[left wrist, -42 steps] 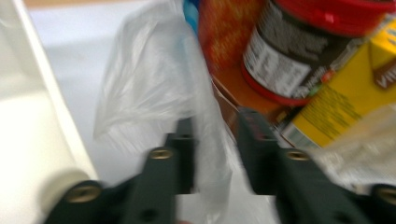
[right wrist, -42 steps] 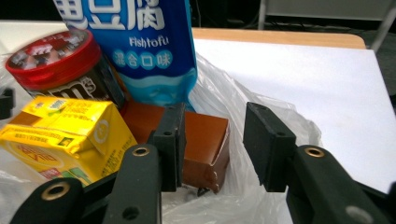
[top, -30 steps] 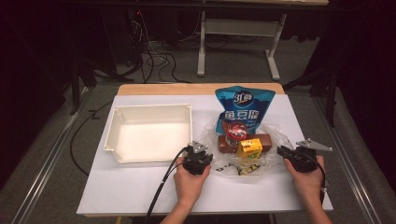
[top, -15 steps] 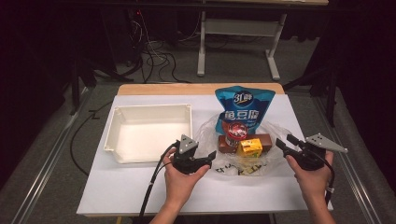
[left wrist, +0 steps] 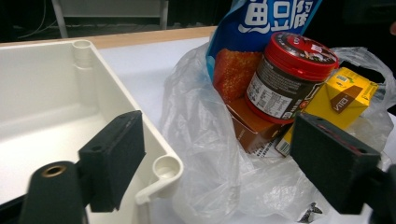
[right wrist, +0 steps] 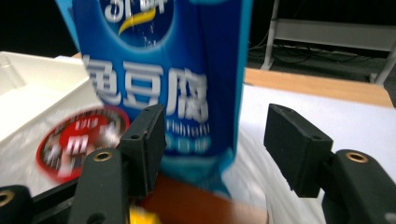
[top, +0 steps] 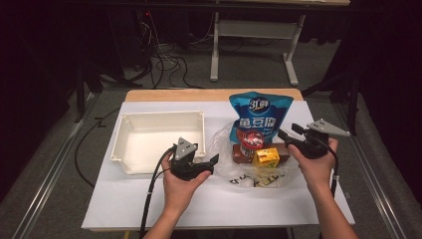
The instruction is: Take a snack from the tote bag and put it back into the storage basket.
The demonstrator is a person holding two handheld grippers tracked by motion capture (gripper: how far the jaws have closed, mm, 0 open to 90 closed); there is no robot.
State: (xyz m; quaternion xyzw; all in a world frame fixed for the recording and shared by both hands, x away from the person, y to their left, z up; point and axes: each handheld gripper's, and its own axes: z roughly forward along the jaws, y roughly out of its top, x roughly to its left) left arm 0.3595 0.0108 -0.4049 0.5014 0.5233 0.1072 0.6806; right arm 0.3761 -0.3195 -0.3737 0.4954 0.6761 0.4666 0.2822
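A clear plastic bag (top: 223, 145) lies right of centre with groceries on it: a tall blue snack bag (top: 259, 112), a red-lidded jar (top: 251, 141), a yellow carton (top: 266, 158) and a brown box (top: 240, 155). My left gripper (top: 211, 162) is open beside the plastic bag's left edge. Its jaws point at the jar (left wrist: 285, 81) and the carton (left wrist: 343, 95), with nothing between them (left wrist: 219, 158). My right gripper (top: 287, 133) is open at the pile's right side, facing the blue bag (right wrist: 163, 74) and holding nothing (right wrist: 215, 144).
An empty white tray (top: 159, 115) sits left of the pile, its near right corner (left wrist: 161, 170) just below my left gripper. White paper (top: 209, 209) covers the table. Cables trail from both grippers toward the front edge.
My right gripper has lifted and moved forward and left toward the blue bag. My left gripper has shifted slightly left and turned toward the pile.
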